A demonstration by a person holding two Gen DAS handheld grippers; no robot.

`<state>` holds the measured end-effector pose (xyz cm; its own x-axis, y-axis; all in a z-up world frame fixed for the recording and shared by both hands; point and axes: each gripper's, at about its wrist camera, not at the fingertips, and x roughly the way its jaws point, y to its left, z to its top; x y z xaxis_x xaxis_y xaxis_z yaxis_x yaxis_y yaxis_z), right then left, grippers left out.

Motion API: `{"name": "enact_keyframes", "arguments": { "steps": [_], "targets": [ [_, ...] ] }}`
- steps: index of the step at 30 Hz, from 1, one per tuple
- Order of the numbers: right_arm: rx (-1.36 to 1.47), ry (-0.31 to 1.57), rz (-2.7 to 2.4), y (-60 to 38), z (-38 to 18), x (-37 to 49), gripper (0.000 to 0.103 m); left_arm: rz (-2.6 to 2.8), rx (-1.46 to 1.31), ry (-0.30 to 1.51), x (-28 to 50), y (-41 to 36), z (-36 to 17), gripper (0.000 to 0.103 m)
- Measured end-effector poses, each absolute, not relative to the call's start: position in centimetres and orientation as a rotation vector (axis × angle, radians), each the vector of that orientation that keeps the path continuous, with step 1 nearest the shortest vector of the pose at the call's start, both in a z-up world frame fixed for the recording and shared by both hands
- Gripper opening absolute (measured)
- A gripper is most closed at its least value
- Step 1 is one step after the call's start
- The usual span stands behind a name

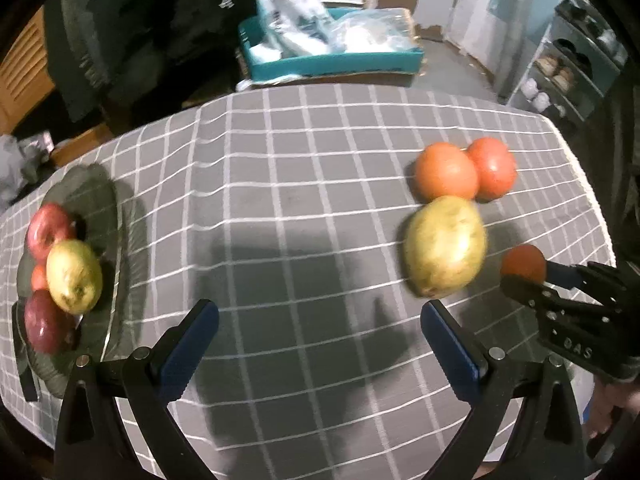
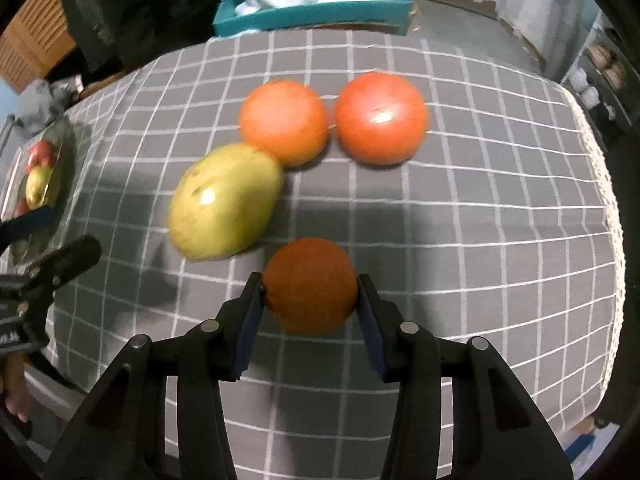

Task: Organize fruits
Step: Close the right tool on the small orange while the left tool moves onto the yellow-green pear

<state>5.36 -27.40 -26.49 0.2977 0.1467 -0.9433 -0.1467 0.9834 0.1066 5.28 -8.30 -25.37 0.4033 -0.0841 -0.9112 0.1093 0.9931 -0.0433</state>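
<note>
Left wrist: left hand-held gripper (image 1: 320, 344) spread apart, empty, over grey checked desk (image 1: 280, 200); glass plate (image 1: 116, 240) of fruit far left.

Right wrist: right hand-held gripper (image 2: 310, 304) clamped on small round orange (image 2: 310, 286), near side, no long axis. Risk: round skin slipping from the pads; swing clipping yellow-green oval mango (image 2: 226, 206), its long axis running near-left to far-right.

dim indoor light from above casts soft dark shadows on the checked tablecloth (image 1: 280, 184). both views are motion-blurred and grainy, with glare spots on the tomato (image 2: 380, 118) and mango (image 2: 226, 208); fisheye edges curve into black.
</note>
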Motion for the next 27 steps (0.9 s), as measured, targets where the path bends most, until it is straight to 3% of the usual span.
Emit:
{"name": "enact_keyframes", "arguments": {
  "steps": [27],
  "targets": [
    [0.013,1.175,0.060,-33.9,-26.0,7.2,0.045,-0.221,0.025,1.225,9.6,-16.0,-28.9,0.102]
  ]
}}
